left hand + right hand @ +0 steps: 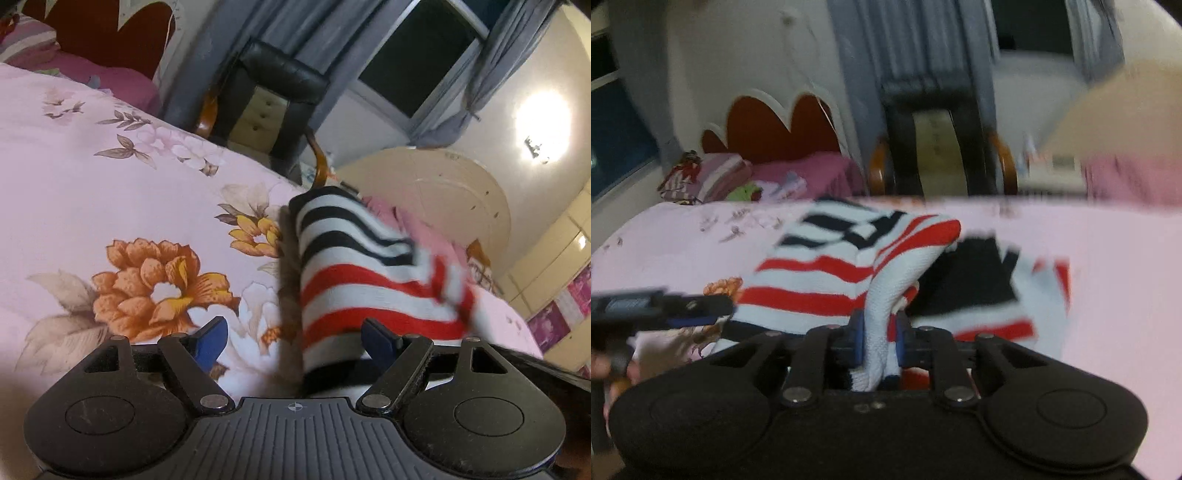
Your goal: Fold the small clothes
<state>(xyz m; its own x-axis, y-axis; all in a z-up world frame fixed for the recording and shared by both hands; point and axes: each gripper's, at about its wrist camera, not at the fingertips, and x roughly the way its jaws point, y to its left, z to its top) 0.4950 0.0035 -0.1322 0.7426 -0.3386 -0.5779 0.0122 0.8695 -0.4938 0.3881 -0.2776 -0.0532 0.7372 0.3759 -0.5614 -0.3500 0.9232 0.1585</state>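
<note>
the right hand-held gripper (880, 334) pinches a bunched white fold of the striped garment (827, 280), which is partly lifted off the bed (1108, 266) with its floral pink sheet. the left hand-held gripper (293, 338) is spread wide, the striped cloth passing between its blue fingers (210, 338) unclamped.
</note>
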